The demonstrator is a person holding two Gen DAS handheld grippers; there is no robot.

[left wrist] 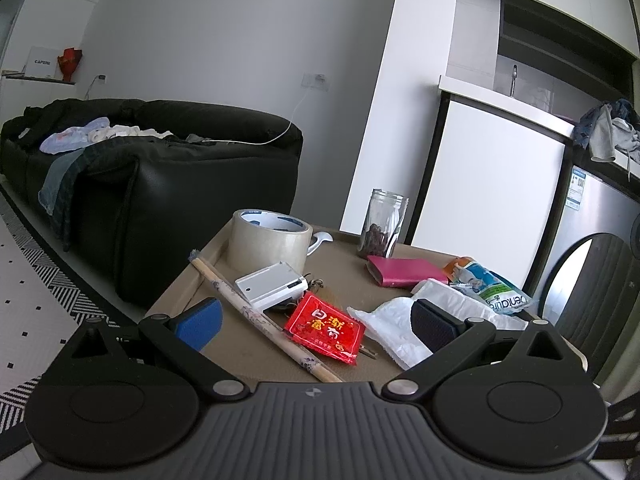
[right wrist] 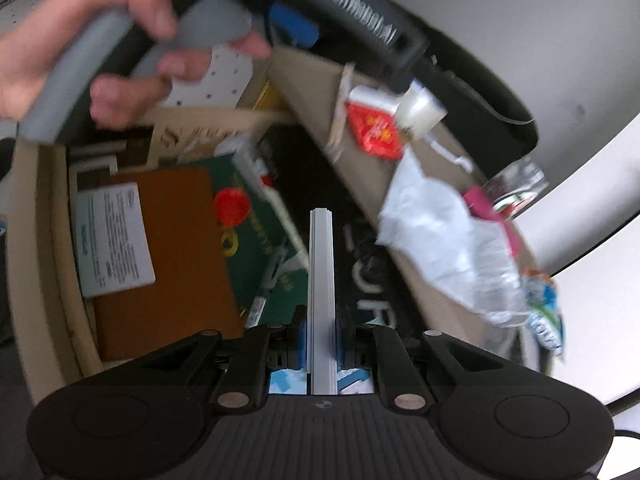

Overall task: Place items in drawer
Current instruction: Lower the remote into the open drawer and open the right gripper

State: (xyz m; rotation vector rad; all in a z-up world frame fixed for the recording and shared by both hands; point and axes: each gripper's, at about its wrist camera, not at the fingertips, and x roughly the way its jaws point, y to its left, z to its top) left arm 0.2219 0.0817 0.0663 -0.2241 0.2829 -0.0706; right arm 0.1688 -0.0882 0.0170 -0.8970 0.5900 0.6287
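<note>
Booklet [right wrist: 321, 280] edge-on, clenched in right claw [right wrist: 320, 344] above drawer [right wrist: 36, 240]; left claw [left wrist: 316, 320] released.

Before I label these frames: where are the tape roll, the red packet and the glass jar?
tape roll [left wrist: 269, 245], left wrist view, on its outer side wall.
red packet [left wrist: 325, 327], left wrist view, on its printed face.
glass jar [left wrist: 383, 222], left wrist view, on its clear side.

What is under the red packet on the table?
The red packet lies across a chopstick; a key tip pokes out by its edge. Whatever else lies beneath is covered.
</note>
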